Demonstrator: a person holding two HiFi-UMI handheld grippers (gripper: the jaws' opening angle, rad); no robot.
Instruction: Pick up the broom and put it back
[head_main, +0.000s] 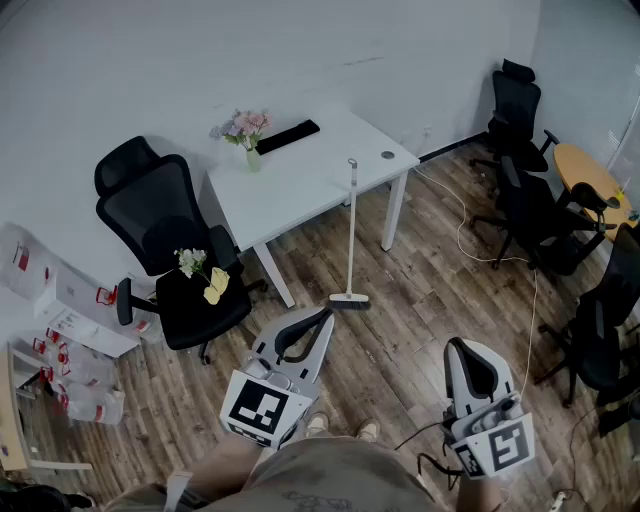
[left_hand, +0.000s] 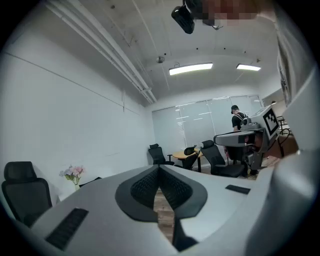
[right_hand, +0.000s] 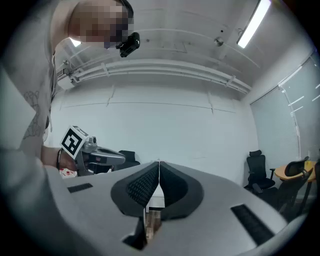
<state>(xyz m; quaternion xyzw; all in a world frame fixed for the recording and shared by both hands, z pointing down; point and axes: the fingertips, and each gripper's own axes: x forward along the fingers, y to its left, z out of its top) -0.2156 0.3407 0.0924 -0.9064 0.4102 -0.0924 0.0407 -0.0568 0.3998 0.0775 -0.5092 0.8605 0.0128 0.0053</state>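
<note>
The broom (head_main: 351, 240) stood upright before the table (head_main: 300, 185), seemingly leaning on its front edge. A vase (head_main: 250, 150) sat on the table's rear left. A chair (head_main: 170, 235) stood left of the table. Other chairs (head_main: 530, 215) stood by a round table (head_main: 585, 175) at far right.

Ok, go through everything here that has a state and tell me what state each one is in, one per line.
broom: standing upright, head on the floor, handle at the edge of the white table, not held.
left gripper: shut, empty.
right gripper: shut, empty.
flower vase: upright on the white table.
black office chair: flower bunch lying on its seat.
</note>
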